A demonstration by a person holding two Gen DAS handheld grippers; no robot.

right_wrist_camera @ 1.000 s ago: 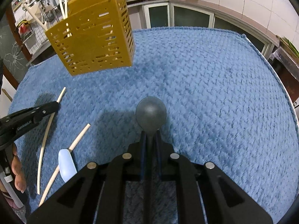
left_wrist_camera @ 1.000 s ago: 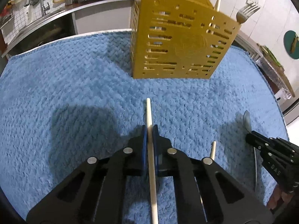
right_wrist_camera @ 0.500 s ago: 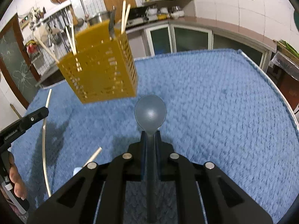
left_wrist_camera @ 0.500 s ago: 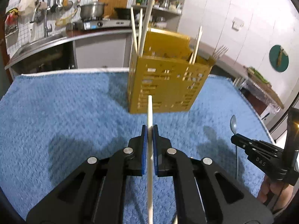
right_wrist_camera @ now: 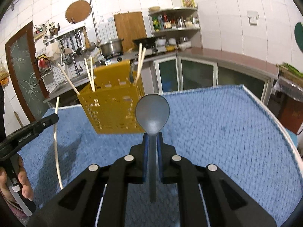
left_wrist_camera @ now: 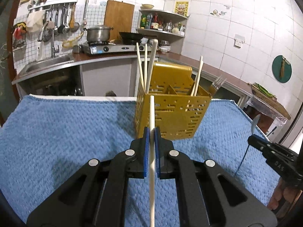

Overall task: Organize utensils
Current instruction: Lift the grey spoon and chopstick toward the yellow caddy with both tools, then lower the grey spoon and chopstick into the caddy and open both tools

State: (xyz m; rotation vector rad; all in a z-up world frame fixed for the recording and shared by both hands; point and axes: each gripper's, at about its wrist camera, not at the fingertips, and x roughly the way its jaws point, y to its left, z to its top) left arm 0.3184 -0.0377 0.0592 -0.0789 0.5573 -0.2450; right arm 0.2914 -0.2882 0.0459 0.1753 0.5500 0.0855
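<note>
- The blue textured cloth covers the counter; its near part is hidden behind both grippers.
- The yellow perforated utensil caddy stands far centre; only the left view shows its dividers and a fork.
- The left gripper has its jaws closed on a pale wooden chopstick, whose near end is cut off.
- The right gripper has its jaws clamped on a grey metal spoon.

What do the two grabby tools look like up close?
Both are made of black plastic. The left tool and the right tool each have two fingers lined with blue pads, plus round silver bolts and cut-out triangle holes in the frame. Seen from the side, each has small pale lettering on its black body. Bare fingers grip the handle. No cables show.
</note>
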